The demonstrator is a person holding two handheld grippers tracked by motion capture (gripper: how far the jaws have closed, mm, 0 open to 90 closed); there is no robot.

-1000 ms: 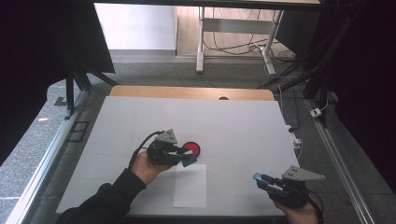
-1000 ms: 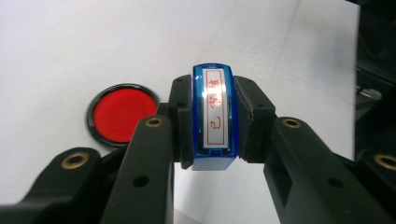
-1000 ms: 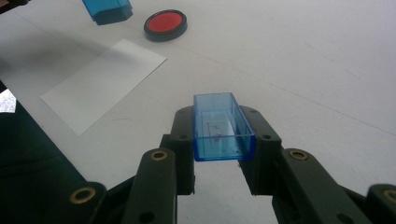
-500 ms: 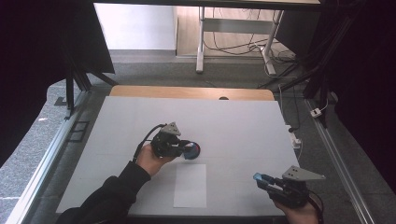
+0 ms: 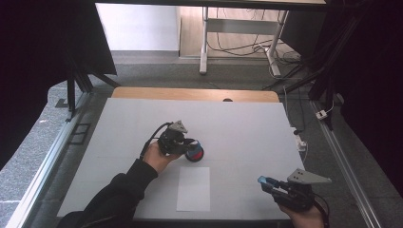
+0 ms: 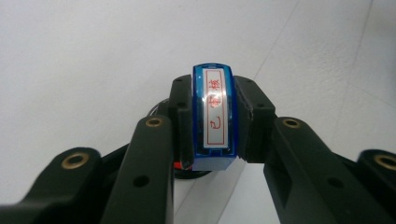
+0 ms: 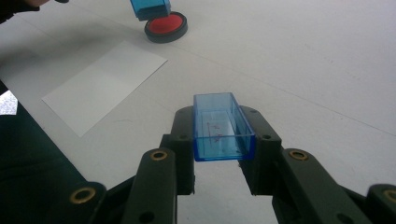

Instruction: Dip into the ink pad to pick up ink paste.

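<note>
The worktop (image 5: 247, 128) is pale grey, with a bare wooden strip along its far edge. A red ink pad (image 5: 195, 153) in a black rim lies near its middle. A white sheet of paper (image 5: 194, 188) lies flat closer to the near edge.

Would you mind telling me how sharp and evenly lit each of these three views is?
High view: table evenly lit, surroundings very dark, detail soft. Left gripper view: the blue stamp is sharp, with a glare streak on its label; the near jaw arms blur. Right gripper view: the clear blue cap is crisp, while the red ink pad and paper sheet look softer.
</note>
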